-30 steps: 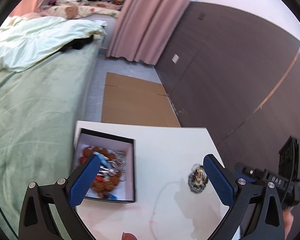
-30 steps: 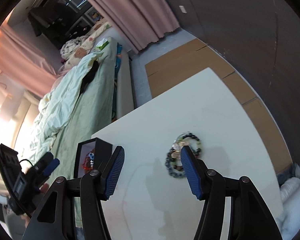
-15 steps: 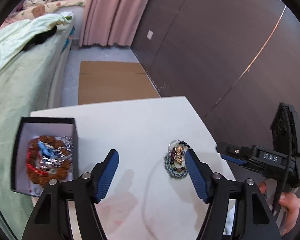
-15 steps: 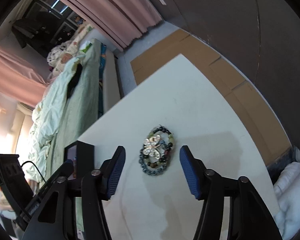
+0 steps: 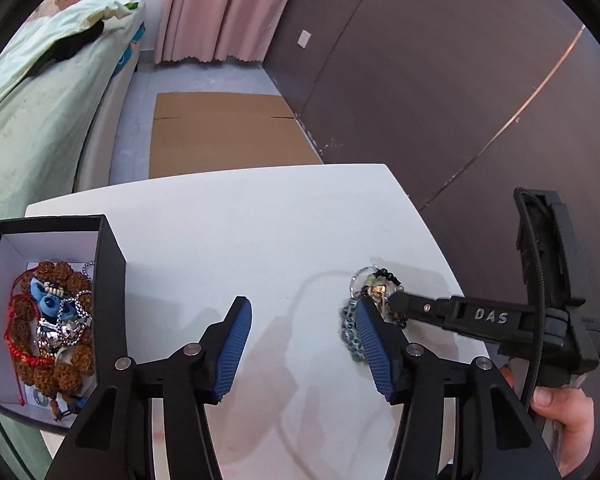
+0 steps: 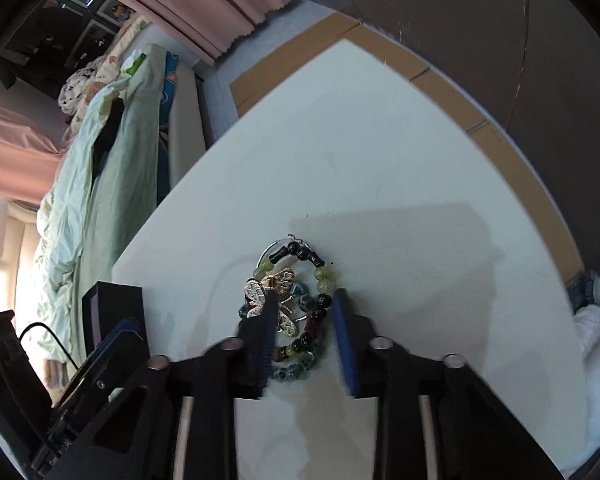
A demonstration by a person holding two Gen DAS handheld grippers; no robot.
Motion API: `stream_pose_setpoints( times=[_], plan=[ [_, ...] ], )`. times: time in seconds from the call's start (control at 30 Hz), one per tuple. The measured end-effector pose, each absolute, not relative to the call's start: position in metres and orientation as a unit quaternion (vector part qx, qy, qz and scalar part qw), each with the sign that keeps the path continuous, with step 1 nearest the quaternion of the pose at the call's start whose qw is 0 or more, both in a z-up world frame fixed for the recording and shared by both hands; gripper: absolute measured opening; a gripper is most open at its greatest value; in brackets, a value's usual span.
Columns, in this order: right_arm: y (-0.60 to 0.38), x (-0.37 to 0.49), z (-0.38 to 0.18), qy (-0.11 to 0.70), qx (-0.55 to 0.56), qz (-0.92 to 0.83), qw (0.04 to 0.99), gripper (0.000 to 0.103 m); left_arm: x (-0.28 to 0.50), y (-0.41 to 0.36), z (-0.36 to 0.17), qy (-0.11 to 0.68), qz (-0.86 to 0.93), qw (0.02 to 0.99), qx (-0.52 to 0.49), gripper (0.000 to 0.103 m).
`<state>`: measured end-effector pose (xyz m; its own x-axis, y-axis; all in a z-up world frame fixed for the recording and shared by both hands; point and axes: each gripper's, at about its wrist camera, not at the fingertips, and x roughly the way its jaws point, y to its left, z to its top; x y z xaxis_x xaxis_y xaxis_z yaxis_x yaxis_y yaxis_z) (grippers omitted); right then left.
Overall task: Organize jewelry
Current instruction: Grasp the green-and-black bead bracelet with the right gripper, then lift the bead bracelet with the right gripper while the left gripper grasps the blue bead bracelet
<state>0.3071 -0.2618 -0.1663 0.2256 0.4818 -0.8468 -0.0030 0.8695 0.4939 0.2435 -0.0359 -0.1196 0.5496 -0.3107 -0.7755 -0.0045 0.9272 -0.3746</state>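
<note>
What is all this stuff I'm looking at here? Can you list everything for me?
table: one, white, under everything
jewelry box: one, black outside, white inside, open, at the table's left edge
jewelry in the box: a heap, brown, red, blue, silver
bead bracelets: a small pile, green, black, blue, with a gold butterfly piece, mid-table
bed: one, pale green, left of the table
curtain: pink, far end
cardboard: flat, brown, on the floor
left gripper: black, blue pads, closing, nothing between
right gripper: closing on the bracelets
hand: one, on the right gripper's handle

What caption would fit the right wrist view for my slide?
Right claw closing around beaded bracelets and a butterfly brooch piled on the white table.
</note>
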Motion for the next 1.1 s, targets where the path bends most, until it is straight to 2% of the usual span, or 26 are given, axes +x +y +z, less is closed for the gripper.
stream_pose_setpoints(
  times=[0.23, 0.37, 0.63, 0.93, 0.97, 1.1],
  plan=[
    [-0.266, 0.310, -0.152, 0.574, 0.240, 0.182, 0.762, 0.010, 0.248, -0.043, -0.129, 0.475, -0.095, 0.860, -0.160, 0.056],
    [-0.264, 0.305, -0.133, 0.551, 0.256, 0.217, 0.764, 0.010, 0.249, -0.055, -0.136, 0.481, -0.104, 0.858, -0.146, 0.049],
    [-0.273, 0.292, -0.101, 0.508, 0.275, 0.246, 0.778, 0.010, 0.248, -0.083, -0.149, 0.492, -0.125, 0.854, -0.112, 0.048],
    [-0.296, 0.293, -0.091, 0.490, 0.289, 0.234, 0.789, 0.010, 0.249, -0.106, -0.160, 0.496, -0.122, 0.856, -0.073, 0.046],
    [-0.297, 0.294, -0.091, 0.490, 0.290, 0.233, 0.789, 0.010, 0.248, -0.107, -0.159, 0.495, -0.118, 0.858, -0.064, 0.045],
    [-0.301, 0.293, -0.093, 0.493, 0.289, 0.228, 0.788, 0.010, 0.245, -0.115, -0.159, 0.495, -0.102, 0.863, -0.015, 0.029]
  ],
)
